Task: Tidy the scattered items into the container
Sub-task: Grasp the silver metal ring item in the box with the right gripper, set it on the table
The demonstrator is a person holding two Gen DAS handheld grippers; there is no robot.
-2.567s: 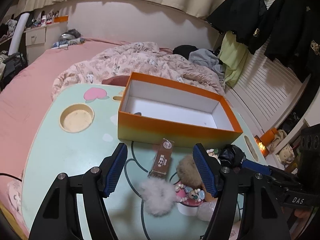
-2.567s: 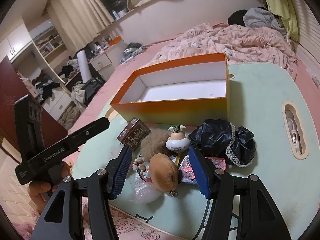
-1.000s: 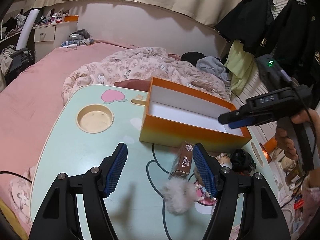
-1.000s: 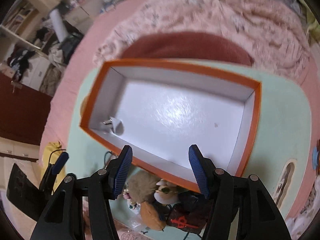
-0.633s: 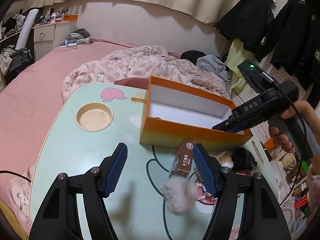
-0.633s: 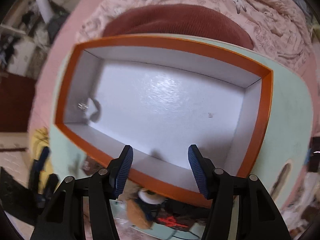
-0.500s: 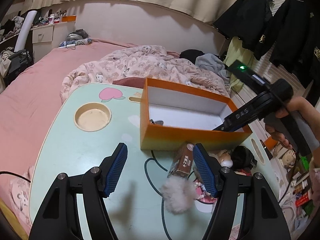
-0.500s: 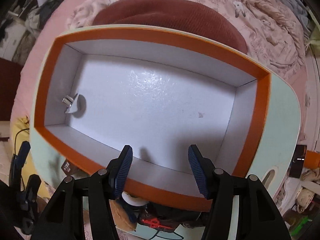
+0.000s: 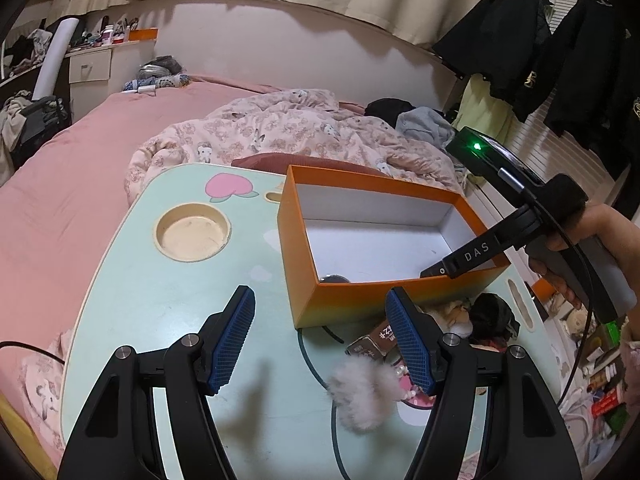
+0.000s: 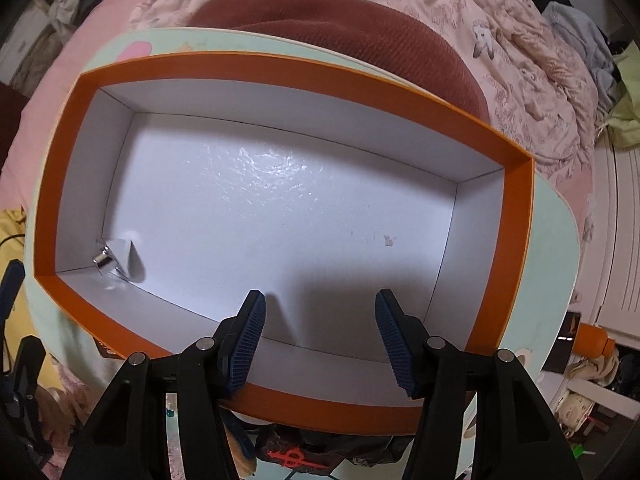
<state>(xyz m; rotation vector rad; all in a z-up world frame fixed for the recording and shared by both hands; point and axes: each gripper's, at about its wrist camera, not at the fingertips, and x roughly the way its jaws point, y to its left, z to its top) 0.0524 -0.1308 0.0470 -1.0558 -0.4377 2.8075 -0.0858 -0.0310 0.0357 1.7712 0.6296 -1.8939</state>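
An orange box with a white inside (image 9: 304, 308) (image 10: 520, 216) stands on the pale green lap table (image 9: 160, 292). A small silver item (image 10: 105, 261) lies in its near left corner. My right gripper (image 10: 320, 340) is open and empty, hanging over the box's near wall; it shows in the left wrist view (image 9: 464, 258). My left gripper (image 9: 324, 340) is open and empty above the table in front of the box. A grey fluffy pompom (image 9: 362, 394), a brown packet (image 9: 374, 340), beads and a black cloth (image 9: 494, 316) lie by the box's near side.
The table has a round cup recess (image 9: 193, 231) at its left and a slot (image 9: 520, 304) at its right. It stands on a pink bed (image 9: 60, 168) with a crumpled floral quilt (image 9: 288, 128) and a red-brown cushion (image 10: 340, 20) behind the box.
My right gripper has left the pile, risen over the box and come down toward its inside. The box has turned on the table. My left gripper has drawn back a little.
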